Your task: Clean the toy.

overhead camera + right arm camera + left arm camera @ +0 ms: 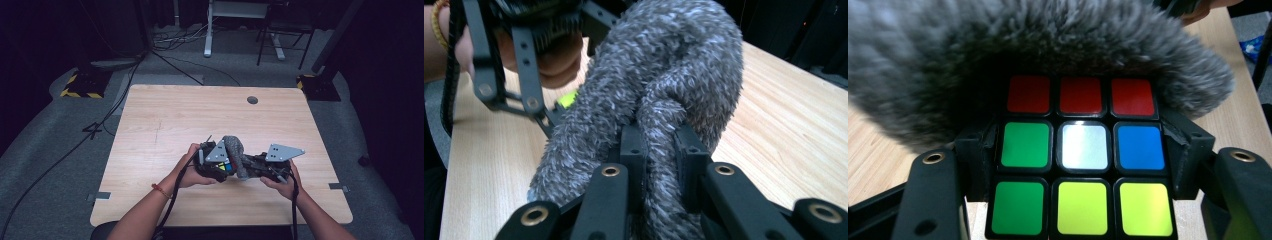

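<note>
Grey and shaggy, the fuzzy cloth (659, 100) is the thing both hands work on, low over the near middle of the pale wooden worktop (165, 115). Nearest the person, the right gripper (663, 150) has its jaws closed tight on a bunched fold of that cloth, the pile squeezed between the two black pads. Just left of it, the left gripper (1080, 150) is clamped on a puzzle cube (1082, 155), one jaw on each side face, with a red row, a green-white-blue row and a green-yellow-yellow row facing its camera. The cloth arches over the cube's far side and touches its top edge, so I judge the work to be wiping or wrapping the cube, and it looks partway done: the facing side is bare, the far side covered. Beyond the hands the worktop lies open up to a small round grommet (252, 100) near its far edge. The cube's other faces are hidden under the pile, and from above it is barely a few coloured specks.
</note>
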Tool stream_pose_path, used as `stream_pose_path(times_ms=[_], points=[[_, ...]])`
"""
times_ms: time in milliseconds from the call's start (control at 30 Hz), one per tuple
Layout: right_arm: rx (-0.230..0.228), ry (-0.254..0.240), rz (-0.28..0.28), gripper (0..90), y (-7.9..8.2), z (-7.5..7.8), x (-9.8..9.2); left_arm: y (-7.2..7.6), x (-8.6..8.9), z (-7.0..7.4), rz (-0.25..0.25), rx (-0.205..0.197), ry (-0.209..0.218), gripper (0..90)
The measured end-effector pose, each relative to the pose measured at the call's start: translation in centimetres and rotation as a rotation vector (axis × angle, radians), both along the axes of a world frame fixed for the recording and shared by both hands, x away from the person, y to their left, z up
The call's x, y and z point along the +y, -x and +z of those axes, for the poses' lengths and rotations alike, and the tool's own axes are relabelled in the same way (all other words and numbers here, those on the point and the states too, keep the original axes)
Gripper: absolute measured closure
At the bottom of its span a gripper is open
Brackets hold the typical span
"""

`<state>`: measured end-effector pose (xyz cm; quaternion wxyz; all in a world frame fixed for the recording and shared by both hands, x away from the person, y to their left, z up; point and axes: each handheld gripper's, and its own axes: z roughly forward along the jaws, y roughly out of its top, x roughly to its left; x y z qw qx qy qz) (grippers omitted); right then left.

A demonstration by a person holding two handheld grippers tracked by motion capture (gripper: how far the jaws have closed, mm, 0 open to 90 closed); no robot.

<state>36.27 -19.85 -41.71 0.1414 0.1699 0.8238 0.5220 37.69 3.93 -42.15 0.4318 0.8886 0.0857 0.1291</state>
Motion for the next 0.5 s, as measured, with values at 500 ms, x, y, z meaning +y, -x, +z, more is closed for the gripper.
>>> stream_pose_path(times_ms=[500], points=[[0.001, 0.086, -0.051, 78.5, -0.7, -0.6, -0.3, -0.1, 0.6, 0.6, 0.012, -0.015, 0.027, 33.2]])
